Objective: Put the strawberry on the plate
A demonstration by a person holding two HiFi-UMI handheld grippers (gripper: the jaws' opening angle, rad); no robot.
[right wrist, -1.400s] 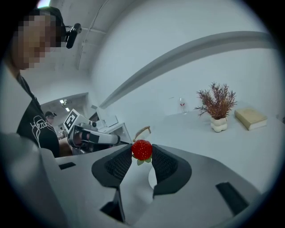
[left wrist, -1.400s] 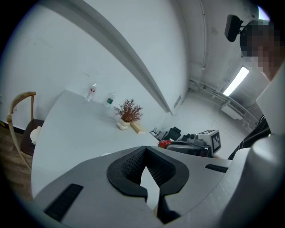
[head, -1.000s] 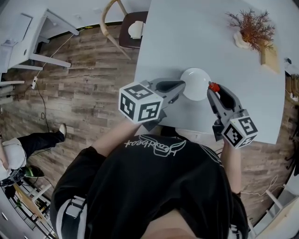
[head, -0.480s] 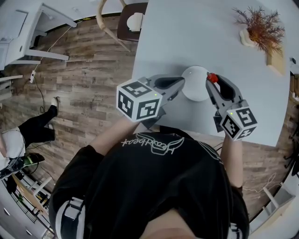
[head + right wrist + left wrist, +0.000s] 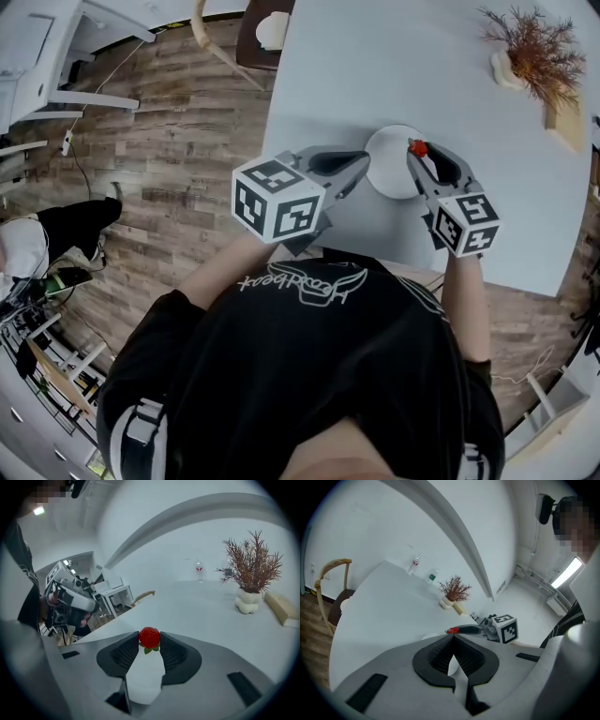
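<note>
A small red strawberry (image 5: 149,638) with green leaves is pinched between the tips of my right gripper (image 5: 149,639). From the head view the strawberry (image 5: 418,148) hangs over the right rim of the white plate (image 5: 389,169) on the white table (image 5: 375,66). My left gripper (image 5: 363,165) is shut, its tips meeting at the plate's left rim. In the left gripper view its jaws meet at the tip, the plate (image 5: 433,637) shows just beyond them, and the strawberry (image 5: 451,631) sits past it.
A dried plant in a white vase (image 5: 520,52) and a wooden block (image 5: 565,117) stand at the table's far right. A wooden chair (image 5: 253,37) is at the far left corner. The table's left edge runs just behind the left gripper. Another person's legs (image 5: 66,230) are on the floor at the left.
The right gripper with the strawberry has moved a little left, from beside the plate's right edge to over its rim. The left gripper has stayed at the plate's left rim.
</note>
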